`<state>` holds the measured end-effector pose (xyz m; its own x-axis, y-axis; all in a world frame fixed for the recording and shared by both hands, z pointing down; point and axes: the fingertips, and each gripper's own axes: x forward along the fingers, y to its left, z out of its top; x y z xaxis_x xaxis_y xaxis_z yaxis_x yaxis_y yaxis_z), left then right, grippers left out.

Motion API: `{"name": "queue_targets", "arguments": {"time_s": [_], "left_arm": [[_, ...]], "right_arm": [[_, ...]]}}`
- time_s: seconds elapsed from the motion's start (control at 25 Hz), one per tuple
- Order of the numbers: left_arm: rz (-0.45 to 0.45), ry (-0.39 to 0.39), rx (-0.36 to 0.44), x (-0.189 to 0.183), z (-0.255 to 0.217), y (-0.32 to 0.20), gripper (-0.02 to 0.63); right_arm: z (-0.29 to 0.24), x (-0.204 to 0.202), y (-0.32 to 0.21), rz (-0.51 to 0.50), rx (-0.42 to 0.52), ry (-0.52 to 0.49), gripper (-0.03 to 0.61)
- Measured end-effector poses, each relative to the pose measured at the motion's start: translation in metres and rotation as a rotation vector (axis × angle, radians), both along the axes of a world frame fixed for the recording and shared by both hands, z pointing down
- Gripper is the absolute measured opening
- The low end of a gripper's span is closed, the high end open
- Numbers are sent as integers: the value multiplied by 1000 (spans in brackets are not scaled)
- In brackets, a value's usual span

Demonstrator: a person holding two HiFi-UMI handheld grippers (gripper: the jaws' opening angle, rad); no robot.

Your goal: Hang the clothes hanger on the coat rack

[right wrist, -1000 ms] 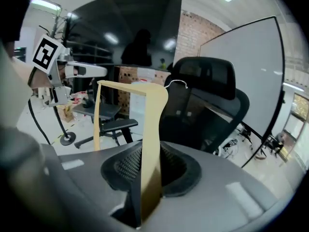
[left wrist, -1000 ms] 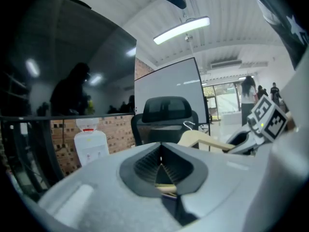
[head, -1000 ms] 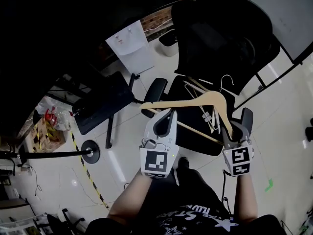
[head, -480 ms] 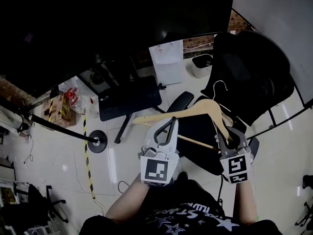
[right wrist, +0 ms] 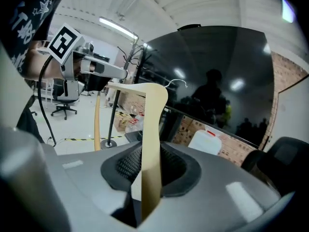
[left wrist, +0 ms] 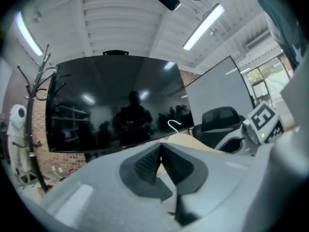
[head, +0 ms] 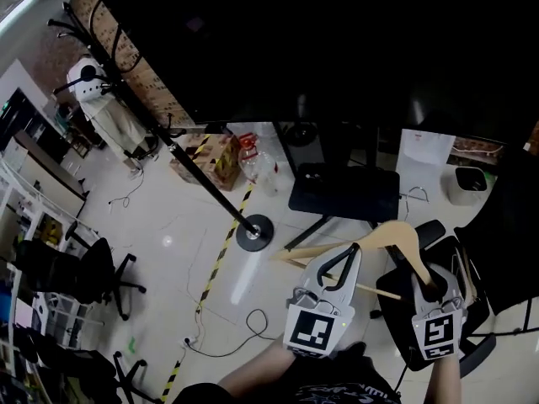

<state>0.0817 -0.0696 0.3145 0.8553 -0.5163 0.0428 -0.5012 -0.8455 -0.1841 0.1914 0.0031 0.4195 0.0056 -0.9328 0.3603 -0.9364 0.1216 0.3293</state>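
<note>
The wooden clothes hanger point(head: 397, 236) is held in mid-air, one arm clamped in the right gripper point(head: 425, 274) and the other pinched in the closed left gripper point(head: 344, 256), above a black office chair point(head: 394, 316), well apart from the coat rack point(head: 206, 175) standing at the left.

From the head camera I saw the wooden hanger point(head: 396, 236) held out low in front of me — its right arm ran down into the right gripper point(head: 428, 278), and its left arm lay at the tip of the left gripper point(head: 344, 257). Ahead and to the left stood the coat rack point(head: 204, 179), its round base on the pale floor just beside a strip of yellow-black tape point(head: 217, 257). A big dark screen point(head: 337, 49) filled the top of the view.
</note>
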Motion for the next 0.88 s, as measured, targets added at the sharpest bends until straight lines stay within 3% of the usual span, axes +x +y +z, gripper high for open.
{"name": "queue_targets", "arguments": {"time_s": [0.2, 0.52, 0.72, 0.88], "left_arm": [[-138, 24, 47, -71, -20, -38, 5], [-391, 99, 76, -218, -46, -102, 5], [-468, 123, 105, -289, -57, -138, 5], [-507, 127, 119, -339, -58, -162, 5]], "right_arm": [[-14, -73, -74, -212, 35, 26, 87], [-44, -211, -186, -511, 122, 71, 87], [-80, -283, -246, -587, 167, 188, 87], [-96, -332, -283, -605, 211, 210, 87]]}}
